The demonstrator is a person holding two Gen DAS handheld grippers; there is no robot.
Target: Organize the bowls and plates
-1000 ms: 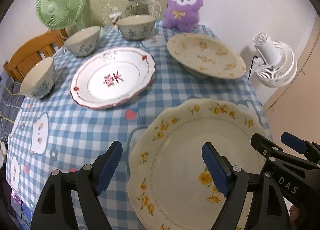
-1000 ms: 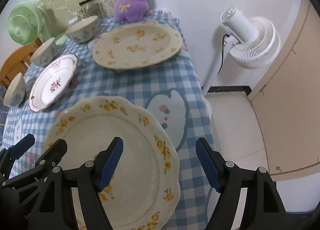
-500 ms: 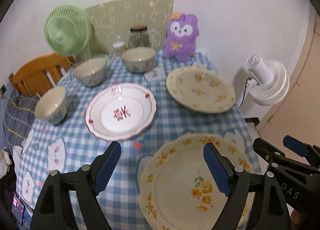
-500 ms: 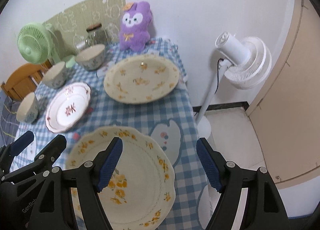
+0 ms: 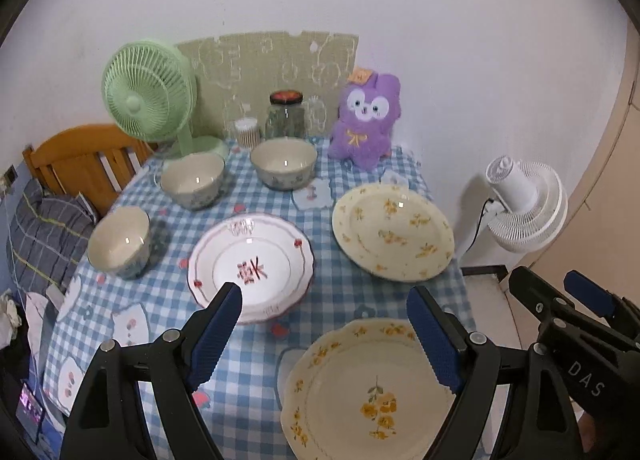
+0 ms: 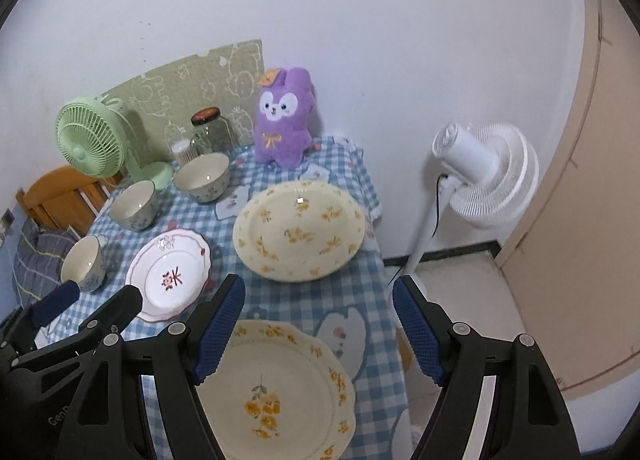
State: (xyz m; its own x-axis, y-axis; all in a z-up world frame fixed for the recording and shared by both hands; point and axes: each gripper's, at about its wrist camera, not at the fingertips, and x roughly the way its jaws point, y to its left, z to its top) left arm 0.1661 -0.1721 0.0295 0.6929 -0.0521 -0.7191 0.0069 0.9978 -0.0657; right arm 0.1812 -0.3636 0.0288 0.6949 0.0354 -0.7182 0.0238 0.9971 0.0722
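Observation:
On the blue checked tablecloth [image 5: 168,300] lie three plates: a near cream plate with yellow flowers [image 5: 372,392] [image 6: 276,392], a far cream flowered plate [image 5: 394,232] [image 6: 300,230], and a white plate with red trim [image 5: 252,266] [image 6: 170,274]. Three cream bowls stand at the left and back [image 5: 120,242] [image 5: 194,182] [image 5: 284,162]. My left gripper [image 5: 324,336] is open and empty, held above the near edge. My right gripper [image 6: 318,330] is open and empty, above the near plate.
A green desk fan [image 5: 150,100], a glass jar [image 5: 286,114], a small white container [image 5: 246,132] and a purple plush toy [image 5: 366,122] stand at the back by the wall. A white floor fan [image 5: 524,206] stands right of the table. A wooden chair [image 5: 84,158] is at the left.
Both grippers have drawn back and risen from the near flowered plate, so the whole table shows now. Both stay open. No dish has moved.

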